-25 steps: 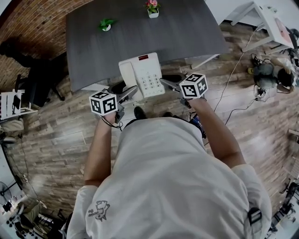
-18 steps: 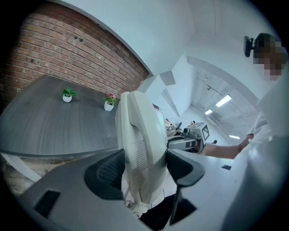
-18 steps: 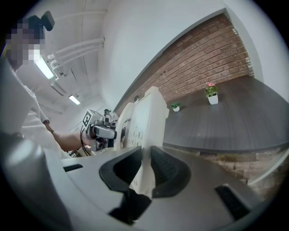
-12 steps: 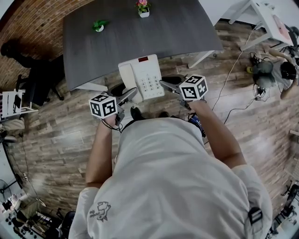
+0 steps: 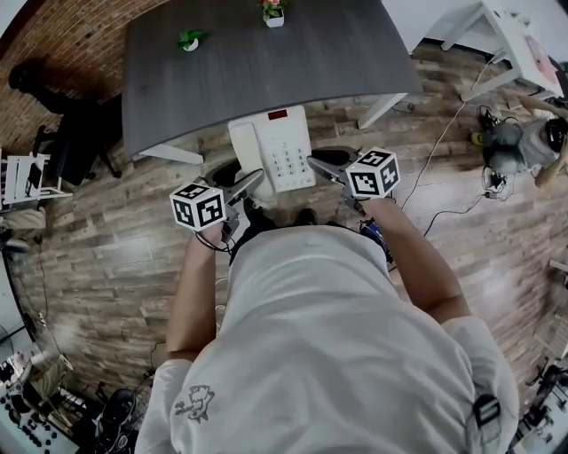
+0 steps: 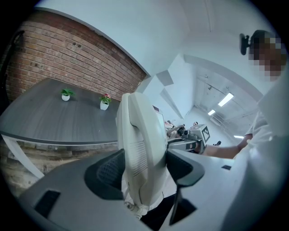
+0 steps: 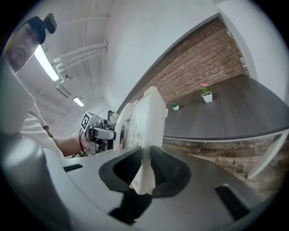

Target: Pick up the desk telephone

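Note:
The white desk telephone point(image 5: 275, 151), with its handset on the left and keypad on the right, hangs in the air just in front of the grey table's point(image 5: 266, 71) near edge, over the wooden floor. My left gripper point(image 5: 252, 181) is shut on the telephone's handset side point(image 6: 142, 149), pads pressing both faces. My right gripper point(image 5: 319, 163) is shut on the thin right edge of the telephone point(image 7: 145, 122). In each gripper view the other gripper shows beyond the phone: the right gripper point(image 6: 195, 135) and the left gripper point(image 7: 97, 131).
Two small potted plants point(image 5: 188, 40) point(image 5: 272, 12) stand at the table's far side. A white table point(image 5: 515, 44) and a bag with cables point(image 5: 506, 142) are at the right. A dark chair point(image 5: 75, 133) and a white rack point(image 5: 27, 182) are at the left.
Both grippers and the telephone held between them have drawn back from the table; the phone that overlapped the table's near edge now hangs over the floor.

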